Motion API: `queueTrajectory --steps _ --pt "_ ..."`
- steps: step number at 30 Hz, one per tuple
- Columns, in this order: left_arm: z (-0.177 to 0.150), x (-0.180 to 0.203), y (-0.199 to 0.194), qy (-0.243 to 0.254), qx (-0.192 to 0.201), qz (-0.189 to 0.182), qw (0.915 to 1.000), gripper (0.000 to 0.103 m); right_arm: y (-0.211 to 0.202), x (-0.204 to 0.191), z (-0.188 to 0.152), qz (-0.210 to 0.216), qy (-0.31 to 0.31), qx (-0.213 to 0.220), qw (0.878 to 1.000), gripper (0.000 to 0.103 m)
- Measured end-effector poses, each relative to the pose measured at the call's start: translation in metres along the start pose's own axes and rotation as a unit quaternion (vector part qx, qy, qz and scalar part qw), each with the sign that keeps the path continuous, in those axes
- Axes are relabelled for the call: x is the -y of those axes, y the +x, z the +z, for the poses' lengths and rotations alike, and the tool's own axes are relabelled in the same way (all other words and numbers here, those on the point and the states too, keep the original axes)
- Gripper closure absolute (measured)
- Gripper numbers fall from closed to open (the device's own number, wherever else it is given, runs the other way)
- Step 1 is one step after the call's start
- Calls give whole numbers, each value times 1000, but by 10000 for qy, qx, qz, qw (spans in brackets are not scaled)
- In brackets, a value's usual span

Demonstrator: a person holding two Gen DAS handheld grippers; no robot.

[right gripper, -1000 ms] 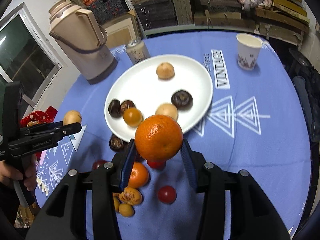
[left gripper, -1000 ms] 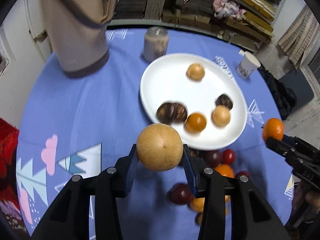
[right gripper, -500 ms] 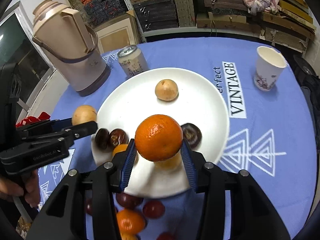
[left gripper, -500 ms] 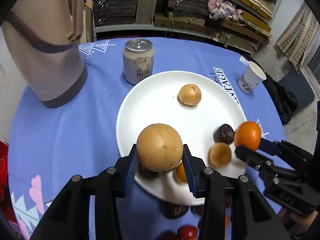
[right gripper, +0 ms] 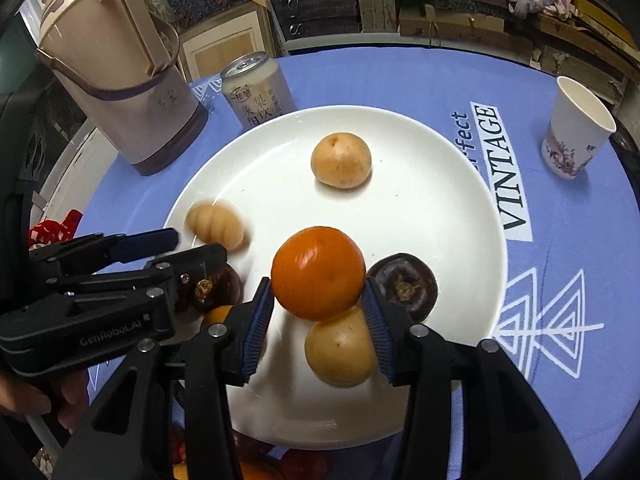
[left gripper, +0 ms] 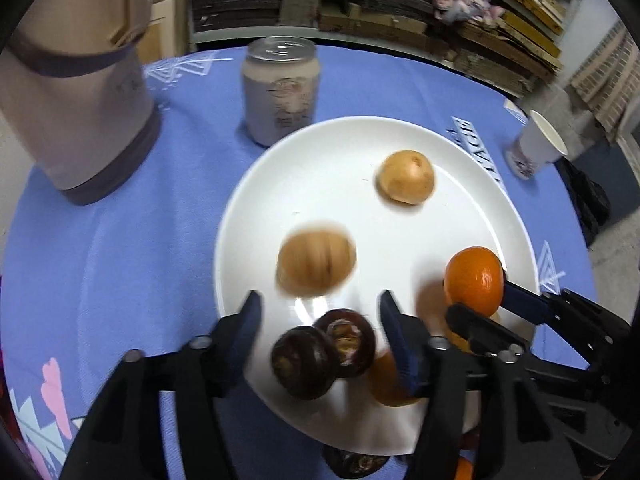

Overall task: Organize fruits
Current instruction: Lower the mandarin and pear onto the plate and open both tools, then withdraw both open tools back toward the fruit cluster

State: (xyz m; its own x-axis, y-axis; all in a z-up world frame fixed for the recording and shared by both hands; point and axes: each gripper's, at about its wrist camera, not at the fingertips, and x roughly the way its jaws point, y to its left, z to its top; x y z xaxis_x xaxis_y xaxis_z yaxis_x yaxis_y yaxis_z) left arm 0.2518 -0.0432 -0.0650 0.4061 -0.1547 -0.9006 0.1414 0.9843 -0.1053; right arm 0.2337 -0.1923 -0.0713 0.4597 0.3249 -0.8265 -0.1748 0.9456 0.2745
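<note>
A: Right gripper [right gripper: 318, 308] clamped on the orange [right gripper: 318, 273], bright, finely pitted, held over the near part of the plate [right gripper: 420, 216].

B: And the left gripper [left gripper: 318, 320] has its fingers spread, nothing between them. Just ahead of it a tan pear [left gripper: 316, 263] shows as a blur over the plate.

A: Two dark fruits [left gripper: 324, 352] lie touching each other between those open fingers. Another pear [right gripper: 340, 346] sits under the orange, and one more [right gripper: 341, 160] lies alone farther back.

B: The surface is a round table in a blue cloth [right gripper: 560, 240] with white triangles and "VINTAGE" lettering.

A: Beyond the plate, a can [right gripper: 256, 90] just beside its rim, a beige flask [right gripper: 116, 76] to the left, a paper cup [right gripper: 574, 130] well apart on the right.

B: The plate's middle and far side are bare white. Stacked shelves [right gripper: 320, 0] close off the back.
</note>
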Motion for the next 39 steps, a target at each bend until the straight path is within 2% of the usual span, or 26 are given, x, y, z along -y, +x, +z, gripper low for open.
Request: queueTrajectory --steps 1,3,9,13,14,16,20,27,31,36,39 --pt "-1 -2 -2 -69 39 -45 10000 29 -2 0 0 7 7 14 10000 58" --pt "-3 -4 -10 -157 88 -190 9997 27 -10 0 -3 26 1 67 10000 58" --pt "-20 2 -38 54 228 -123 9996 26 -40 1 -27 51 -33 105 9999 53" --pt "-40 -1 -53 -7 190 -120 9997 25 -56 6 -54 9 67 -3 10000 51" --pt "-48 -1 -57 -13 171 -113 9998 25 -59 7 -59 11 118 -19 9999 50" --pt "-58 -2 -63 15 133 -84 9999 25 -71 9 -74 -15 224 6 9997 40" --pt "-88 -4 -73 44 -7 -9 10000 24 -87 10 -102 -68 226 -79 9997 35" --pt "-137 -14 -79 -58 -372 53 9993 24 -117 9 -157 -248 203 -176 9993 20" --pt "-160 -18 -77 -51 -565 116 9983 19 -129 2 -199 -310 -1 -397 9987 20" --pt "-178 -17 -73 56 -708 117 9974 19 -136 -7 -246 -381 -192 -729 9964 21" --pt "-183 -13 -72 154 -739 86 9971 19 -133 -11 -267 -344 -223 -962 9945 30"
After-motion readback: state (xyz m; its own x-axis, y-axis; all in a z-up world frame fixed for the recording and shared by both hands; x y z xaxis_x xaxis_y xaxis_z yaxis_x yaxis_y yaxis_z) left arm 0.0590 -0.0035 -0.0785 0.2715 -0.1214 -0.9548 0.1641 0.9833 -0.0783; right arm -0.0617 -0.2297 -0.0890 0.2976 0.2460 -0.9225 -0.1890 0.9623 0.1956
